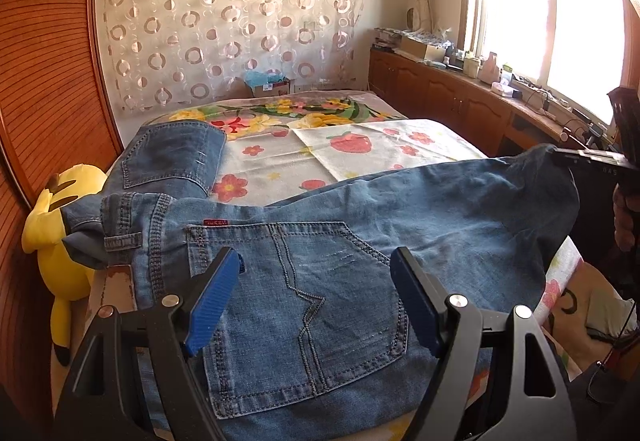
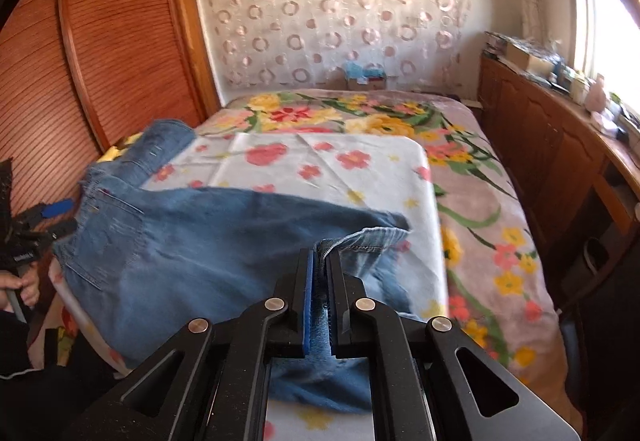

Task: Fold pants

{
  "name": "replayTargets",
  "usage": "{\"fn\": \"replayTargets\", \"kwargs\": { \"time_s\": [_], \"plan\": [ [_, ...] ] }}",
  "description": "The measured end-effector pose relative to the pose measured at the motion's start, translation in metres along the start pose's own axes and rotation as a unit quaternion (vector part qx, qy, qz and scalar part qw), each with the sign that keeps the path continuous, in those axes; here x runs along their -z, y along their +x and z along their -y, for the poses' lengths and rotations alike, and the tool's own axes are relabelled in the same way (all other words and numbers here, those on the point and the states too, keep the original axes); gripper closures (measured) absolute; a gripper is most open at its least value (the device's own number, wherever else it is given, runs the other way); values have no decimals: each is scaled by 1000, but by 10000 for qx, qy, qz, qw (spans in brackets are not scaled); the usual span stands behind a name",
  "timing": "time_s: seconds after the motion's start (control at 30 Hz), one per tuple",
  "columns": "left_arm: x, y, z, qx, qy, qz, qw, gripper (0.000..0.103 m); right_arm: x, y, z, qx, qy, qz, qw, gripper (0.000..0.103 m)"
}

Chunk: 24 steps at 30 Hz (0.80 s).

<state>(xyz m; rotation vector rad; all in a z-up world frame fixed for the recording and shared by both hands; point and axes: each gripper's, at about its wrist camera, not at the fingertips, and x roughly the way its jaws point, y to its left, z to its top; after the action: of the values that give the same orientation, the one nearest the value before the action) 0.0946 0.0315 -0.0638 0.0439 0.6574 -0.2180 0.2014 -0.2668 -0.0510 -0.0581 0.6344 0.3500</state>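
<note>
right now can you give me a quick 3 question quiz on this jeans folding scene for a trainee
1. True or false: the right gripper is shut on the hem of the jeans.
2. Which describes the left gripper? A) clamped on a belt loop B) open over the back pocket C) shut on the yellow plush toy
3. Fill in: the jeans lie on a sheet printed with flowers and ____.

Key: 1 true; 2 B; 3 strawberries
</note>
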Motion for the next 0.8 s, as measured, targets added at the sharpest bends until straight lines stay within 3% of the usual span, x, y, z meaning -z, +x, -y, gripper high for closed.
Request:
{"fn": "replayTargets", "kwargs": {
  "time_s": [0.2,0.37,0.43,0.57,0.8],
  "plan": [
    [5,-20,-19,-160,-140,151,9997,24,-52,18,-88,-788,-794,253,9934,98],
    [11,-39,-47,-356,-358,268,9984,24,-80,27,-177,-1747,-1388,280,9744,98],
    [14,-41,-54,-402,-421,270,9979,24,-85,31,-196,-1769,-1540,239,9718,95],
    [19,-38,-60,-405,-484,244,9977,24,-91,43,-199,-1619,-1625,57,9733,68],
    [17,-19,-51,-178,-425,144,9988,24,-88,47,-173,-1156,-1397,-20,9834,67]
  ]
}}
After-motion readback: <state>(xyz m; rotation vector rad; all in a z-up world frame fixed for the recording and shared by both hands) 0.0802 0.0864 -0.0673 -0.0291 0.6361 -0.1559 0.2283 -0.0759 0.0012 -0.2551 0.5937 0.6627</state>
